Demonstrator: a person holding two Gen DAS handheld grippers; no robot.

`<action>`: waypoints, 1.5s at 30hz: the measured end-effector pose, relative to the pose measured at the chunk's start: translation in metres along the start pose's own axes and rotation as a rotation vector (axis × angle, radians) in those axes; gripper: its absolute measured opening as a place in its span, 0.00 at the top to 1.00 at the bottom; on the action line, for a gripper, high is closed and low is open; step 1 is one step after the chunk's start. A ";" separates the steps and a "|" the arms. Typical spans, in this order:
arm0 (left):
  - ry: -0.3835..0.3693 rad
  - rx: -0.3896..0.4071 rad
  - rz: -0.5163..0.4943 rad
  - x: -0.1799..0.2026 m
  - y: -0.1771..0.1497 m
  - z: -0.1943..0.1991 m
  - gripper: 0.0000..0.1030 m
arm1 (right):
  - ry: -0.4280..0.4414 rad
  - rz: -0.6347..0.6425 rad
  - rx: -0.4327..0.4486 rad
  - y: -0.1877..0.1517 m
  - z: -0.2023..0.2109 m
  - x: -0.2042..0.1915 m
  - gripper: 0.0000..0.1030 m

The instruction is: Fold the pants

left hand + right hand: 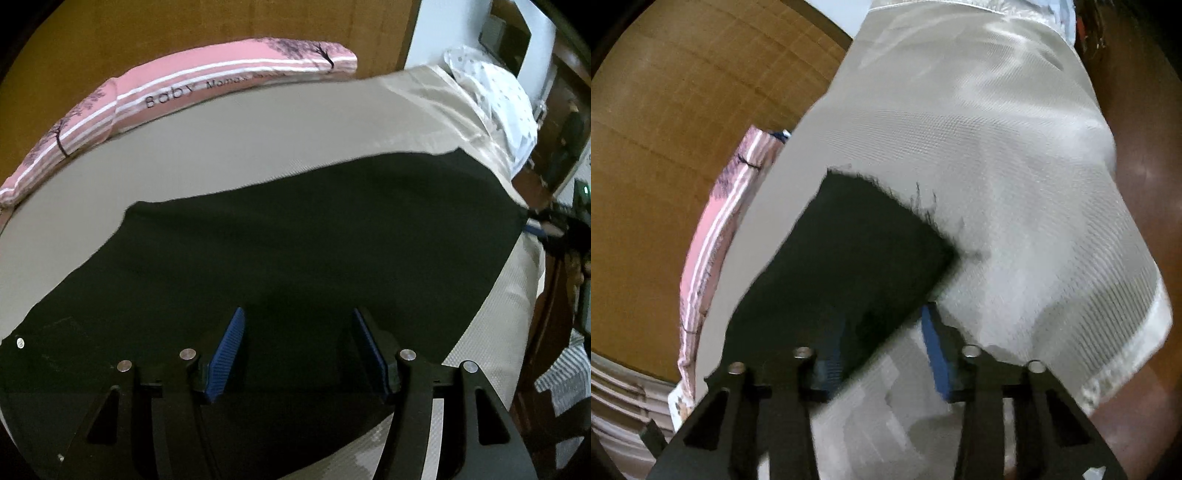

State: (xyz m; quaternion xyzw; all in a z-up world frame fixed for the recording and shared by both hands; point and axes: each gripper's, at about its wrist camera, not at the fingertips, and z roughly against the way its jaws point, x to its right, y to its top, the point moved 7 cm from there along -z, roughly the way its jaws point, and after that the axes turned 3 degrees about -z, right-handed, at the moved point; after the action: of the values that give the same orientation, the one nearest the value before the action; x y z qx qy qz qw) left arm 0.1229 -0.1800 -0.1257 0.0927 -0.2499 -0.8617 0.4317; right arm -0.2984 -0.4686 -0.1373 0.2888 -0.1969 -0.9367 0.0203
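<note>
Plainly, the record of this moment ran as follows:

Pants: the dark pants lay flat on the beige bedcover, spread in one broad panel across the bed; no lift or drape showed in either view
Look of the pants: near-black and matte, with no clear crease; one pale round stud or button sat at the edge low on the left of the left wrist view; the far end in the right wrist view was a squared corner, its edge smeared by blur, so any fraying there could not be told
Why flat: spread out and smoothed like this, the cloth probably offered clean edges to seize for a fold; no fold looked made yet
Left tongs: the left tongs hung over the middle of the dark cloth, blue pads spread apart with nothing pinched between them; likely poised to drop onto the fabric
Right tongs: the right tongs straddled the near edge of the pants, one pad over dark cloth, the other over bedcover; the jaws stood partly apart and no pinch on the cloth showed
Surroundings: a pink striped bolster lay along the far side of the bed against a wooden panel; a white dotted pillow sat at the bed's far corner
</note>
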 end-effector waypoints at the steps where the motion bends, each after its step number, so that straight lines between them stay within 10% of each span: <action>1: 0.000 -0.006 0.000 0.003 -0.001 -0.003 0.41 | 0.003 -0.005 0.009 0.004 -0.003 -0.001 0.73; 13: -0.018 -0.036 0.084 -0.004 -0.010 -0.023 0.40 | 0.057 -0.055 0.023 0.029 -0.006 -0.022 0.92; 21: 0.035 0.023 0.286 -0.065 -0.017 0.010 0.38 | 0.179 0.107 -0.026 -0.009 0.002 -0.144 0.92; 34: 0.153 0.087 0.455 -0.172 -0.091 0.076 0.33 | 0.329 0.525 -0.361 -0.208 -0.076 -0.339 0.92; 40: 0.101 0.101 0.470 -0.176 -0.100 0.082 0.33 | 0.215 0.756 -0.500 -0.309 -0.105 -0.334 0.91; 45: 0.047 0.105 0.444 -0.163 -0.090 0.077 0.33 | 0.171 0.849 -0.528 -0.329 -0.111 -0.325 0.90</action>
State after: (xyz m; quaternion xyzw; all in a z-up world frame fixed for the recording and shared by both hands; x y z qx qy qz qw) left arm 0.1307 0.0206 -0.1146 0.0778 -0.2986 -0.7289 0.6112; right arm 0.0578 -0.1556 -0.1727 0.2440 -0.0509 -0.8367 0.4876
